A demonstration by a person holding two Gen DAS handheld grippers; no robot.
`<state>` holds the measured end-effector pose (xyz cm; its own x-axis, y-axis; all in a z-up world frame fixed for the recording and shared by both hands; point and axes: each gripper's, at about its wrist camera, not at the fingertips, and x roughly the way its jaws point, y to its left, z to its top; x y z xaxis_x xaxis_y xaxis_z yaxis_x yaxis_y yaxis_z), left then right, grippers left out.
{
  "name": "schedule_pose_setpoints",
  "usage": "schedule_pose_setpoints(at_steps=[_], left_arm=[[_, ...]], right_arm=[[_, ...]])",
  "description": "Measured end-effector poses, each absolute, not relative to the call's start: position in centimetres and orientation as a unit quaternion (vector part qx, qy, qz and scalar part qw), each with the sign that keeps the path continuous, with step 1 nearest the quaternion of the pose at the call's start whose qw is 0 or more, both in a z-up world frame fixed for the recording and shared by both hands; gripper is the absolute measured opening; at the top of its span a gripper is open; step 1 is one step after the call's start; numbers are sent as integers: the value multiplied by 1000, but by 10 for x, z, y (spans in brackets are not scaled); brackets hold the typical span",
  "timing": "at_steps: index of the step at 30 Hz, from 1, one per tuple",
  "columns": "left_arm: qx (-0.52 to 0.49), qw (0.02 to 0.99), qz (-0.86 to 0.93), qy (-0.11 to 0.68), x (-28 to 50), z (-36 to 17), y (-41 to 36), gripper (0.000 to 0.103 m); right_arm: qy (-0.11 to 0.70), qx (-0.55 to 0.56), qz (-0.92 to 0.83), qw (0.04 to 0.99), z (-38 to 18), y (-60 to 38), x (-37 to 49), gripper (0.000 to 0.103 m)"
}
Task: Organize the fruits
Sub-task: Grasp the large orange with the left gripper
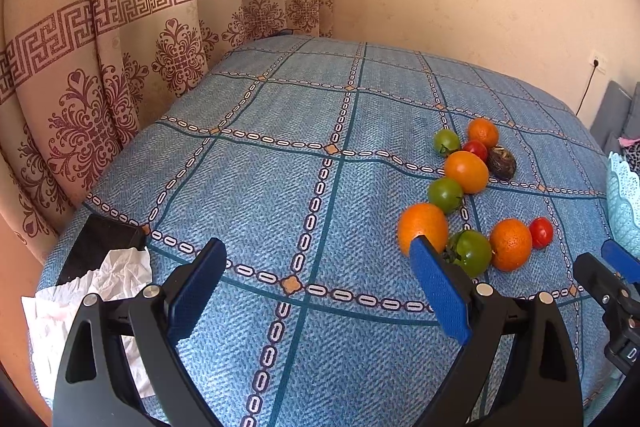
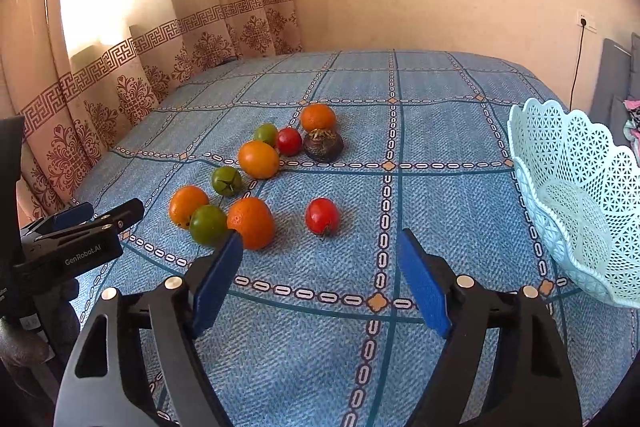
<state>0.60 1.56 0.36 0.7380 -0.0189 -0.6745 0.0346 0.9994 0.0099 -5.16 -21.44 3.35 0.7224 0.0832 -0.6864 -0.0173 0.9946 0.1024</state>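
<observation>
Several fruits lie in a loose group on a blue patterned cloth point(image 2: 440, 131): oranges point(image 2: 251, 223), green tomatoes point(image 2: 208, 225), red tomatoes point(image 2: 322, 215) and a dark brown fruit point(image 2: 323, 145). A light blue lattice basket point(image 2: 576, 195) stands empty at the right. My right gripper point(image 2: 320, 247) is open and empty, hovering just in front of the near red tomato. My left gripper point(image 1: 318, 247) is open and empty, to the left of the fruits point(image 1: 423, 227); its right finger overlaps the nearest orange in view. The right gripper's tip shows at the left wrist view's right edge point(image 1: 608, 267).
Crumpled white paper point(image 1: 80, 303) and a black flat object point(image 1: 100, 247) lie at the cloth's near left corner. Patterned curtains point(image 1: 80, 87) hang at the left, a beige wall behind. The basket's rim point(image 1: 624, 203) shows at the far right.
</observation>
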Motion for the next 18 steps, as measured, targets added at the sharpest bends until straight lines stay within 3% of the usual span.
schedule_pose_setpoints(at_steps=[6, 18], left_arm=[[36, 930, -31, 364, 10, -2, 3, 92], [35, 912, -63, 403, 26, -18, -10, 92]], right_arm=[[407, 32, 18, 912, 18, -221, -34, 60], [438, 20, 41, 898, 4, -216, 1, 50]])
